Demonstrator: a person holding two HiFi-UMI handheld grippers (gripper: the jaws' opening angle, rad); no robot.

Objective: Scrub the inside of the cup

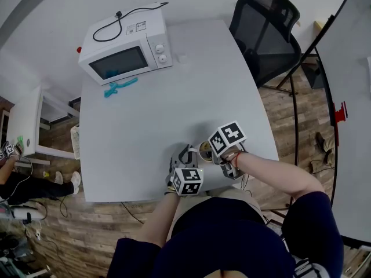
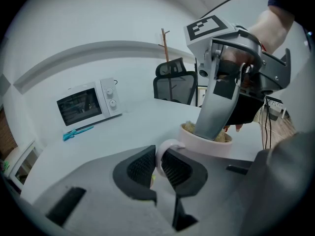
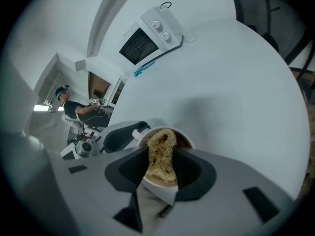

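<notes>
A wide grey table spreads out ahead of both grippers. A white microwave stands far ahead and to the left of the left gripper, and a black office chair sits far ahead beyond the table's far edge. A small turquoise tool lies just in front of the microwave.

The pale cup stands upright on the table's near edge, directly ahead of the left gripper and right under the right gripper. The left gripper's jaws are clamped on the cup's loop handle, one pad on each side. The right gripper comes down from above, its jaws pinched on a tan, fibrous scrubbing pad whose lower end is pushed inside the cup.

The cup looks like glazed ceramic: rigid, fairly light, smooth enough to slip, and liable to chip if knocked. The handle is probably the soundest place to brace it, held firmly against twisting as the pad works. The pad appears soft and springy, best gripped by its upper end so that the free end can press against the inner wall.
</notes>
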